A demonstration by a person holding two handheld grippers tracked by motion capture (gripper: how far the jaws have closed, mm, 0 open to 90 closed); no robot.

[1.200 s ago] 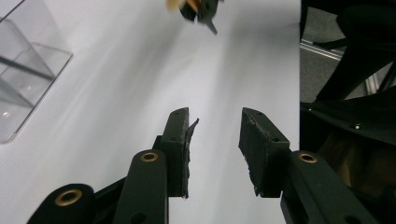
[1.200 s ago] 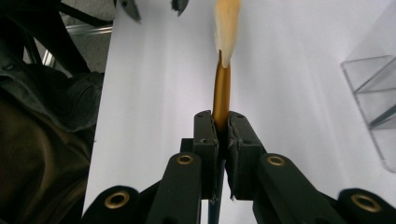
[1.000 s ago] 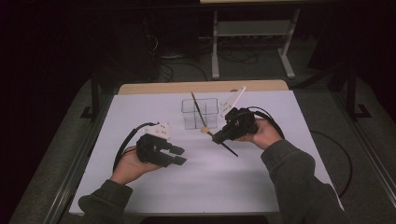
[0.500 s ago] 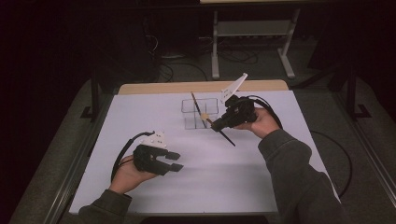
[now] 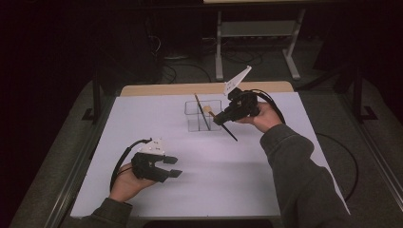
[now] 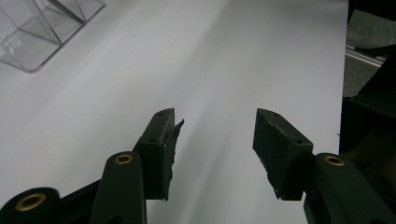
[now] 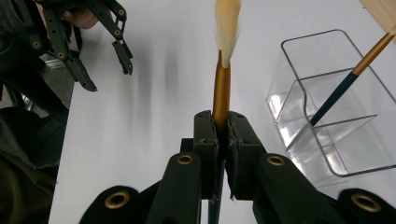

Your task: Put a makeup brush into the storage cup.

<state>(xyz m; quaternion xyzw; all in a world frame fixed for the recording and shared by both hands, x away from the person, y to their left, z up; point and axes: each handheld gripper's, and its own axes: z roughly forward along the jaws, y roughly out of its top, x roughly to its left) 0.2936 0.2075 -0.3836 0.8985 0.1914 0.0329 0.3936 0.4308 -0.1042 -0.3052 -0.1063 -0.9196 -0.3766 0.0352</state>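
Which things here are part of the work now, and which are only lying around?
Part of the work:
- right gripper, shut on the paintbrush
- clear holder, with a second brush inside

Not in use:
- left gripper, open, holding nothing
- white table
- metal stand behind the table

Left hand-held gripper (image 6: 215, 140) hangs over the white tabletop (image 6: 243, 56), jaws spread wide with nothing between them. A clear plastic holder (image 6: 42, 32) sits at the top left corner, well apart from the jaws.
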